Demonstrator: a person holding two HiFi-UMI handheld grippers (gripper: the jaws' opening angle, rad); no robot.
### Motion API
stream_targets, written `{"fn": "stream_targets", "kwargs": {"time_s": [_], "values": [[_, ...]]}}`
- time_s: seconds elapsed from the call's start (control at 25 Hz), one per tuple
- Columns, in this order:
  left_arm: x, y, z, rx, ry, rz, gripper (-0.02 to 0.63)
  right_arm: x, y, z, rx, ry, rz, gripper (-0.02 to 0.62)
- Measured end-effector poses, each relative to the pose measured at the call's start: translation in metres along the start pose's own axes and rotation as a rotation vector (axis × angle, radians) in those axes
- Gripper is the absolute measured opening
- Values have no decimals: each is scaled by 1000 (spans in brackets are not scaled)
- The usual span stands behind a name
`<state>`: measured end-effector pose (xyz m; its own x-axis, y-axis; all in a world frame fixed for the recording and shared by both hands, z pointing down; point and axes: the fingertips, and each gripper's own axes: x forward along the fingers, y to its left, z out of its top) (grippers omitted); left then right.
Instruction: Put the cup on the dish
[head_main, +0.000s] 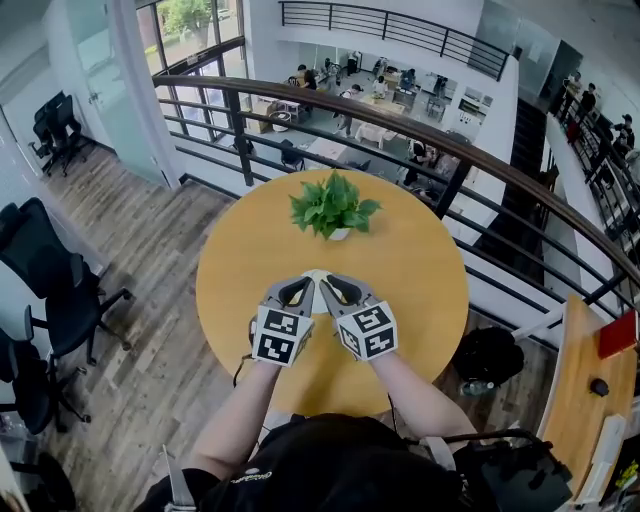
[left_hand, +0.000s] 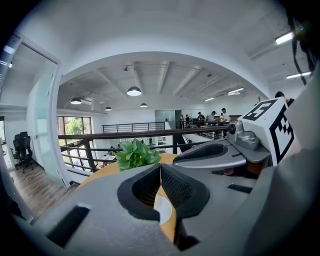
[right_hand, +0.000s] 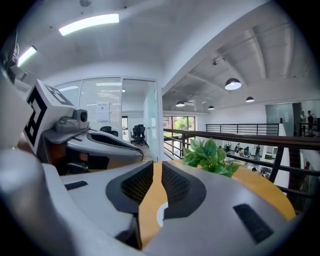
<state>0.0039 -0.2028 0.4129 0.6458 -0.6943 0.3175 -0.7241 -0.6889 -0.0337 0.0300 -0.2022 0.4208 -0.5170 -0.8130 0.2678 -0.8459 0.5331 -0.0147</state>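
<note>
— Wood floor, black office chairs (head_main: 50, 290) at nine o'clock, a round yellow table (head_main: 230, 300), a potted plant (head_main: 333, 205) toward its twelve, a railing (head_main: 420, 130) behind.
— And the cup?
— Only a white round patch (left_hand: 162, 212) below the tips; cup or dish, unclear. Left gripper (head_main: 306, 282) and right gripper (head_main: 328, 282) hang near the table's centre, both pinched together, empty.

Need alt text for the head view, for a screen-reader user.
The person's left gripper and right gripper, jaws shut, are held side by side with tips nearly meeting over a round yellow table; a potted plant stands near its far edge. Behind the table, a dark railing overlooks a lower office floor, and black office chairs stand at left.
</note>
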Motion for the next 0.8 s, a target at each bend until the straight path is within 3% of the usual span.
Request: {"fn": "stream_targets", "kwargs": {"time_s": [0.8], "values": [[0,3,-6,-2,20,15,11,0,4,4,13,-12,14,54]]}}
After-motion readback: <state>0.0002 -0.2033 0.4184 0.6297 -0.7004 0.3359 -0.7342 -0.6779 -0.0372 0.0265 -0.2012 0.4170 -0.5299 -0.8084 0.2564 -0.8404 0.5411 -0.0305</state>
